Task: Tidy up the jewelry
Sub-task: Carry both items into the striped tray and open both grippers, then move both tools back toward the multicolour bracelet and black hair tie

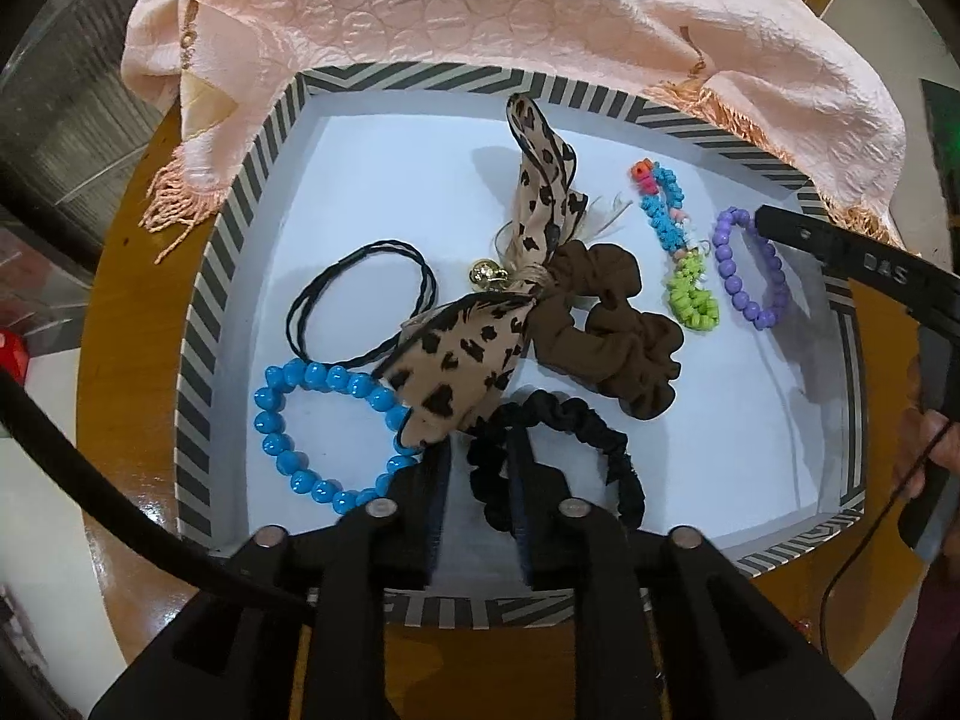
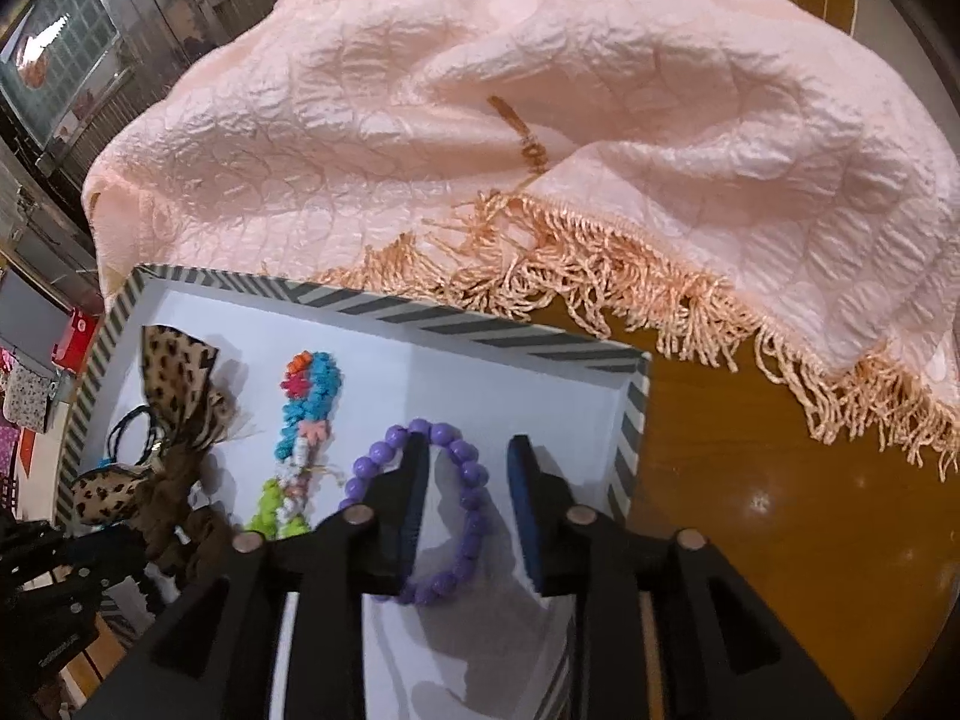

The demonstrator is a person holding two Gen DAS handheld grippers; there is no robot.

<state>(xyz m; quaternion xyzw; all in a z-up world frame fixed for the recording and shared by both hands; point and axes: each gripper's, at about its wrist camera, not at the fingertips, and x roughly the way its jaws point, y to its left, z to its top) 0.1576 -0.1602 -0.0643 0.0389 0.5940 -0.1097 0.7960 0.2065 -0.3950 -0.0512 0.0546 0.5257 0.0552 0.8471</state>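
Observation:
A striped-rim box (image 1: 240, 192) with a white floor holds the jewelry. In the left wrist view lie a blue bead bracelet (image 1: 282, 420), black thin hair ties (image 1: 312, 300), a leopard bow on a brown scrunchie (image 1: 606, 336), a black scrunchie (image 1: 600, 444), a colourful knotted band (image 1: 666, 222) and a purple bead bracelet (image 1: 729, 264). My left gripper (image 1: 480, 450) is open over the black scrunchie. My right gripper (image 2: 468, 450) is open around the right side of the purple bracelet (image 2: 474, 516), left finger inside the loop. The right gripper also shows in the left wrist view (image 1: 762, 219).
A peach fringed scarf (image 1: 480, 6) drapes over the box's far edge, also in the right wrist view (image 2: 540, 120). The box (image 2: 633, 420) sits on a round wooden table (image 2: 780, 510). A black cable (image 1: 90, 468) crosses at the left.

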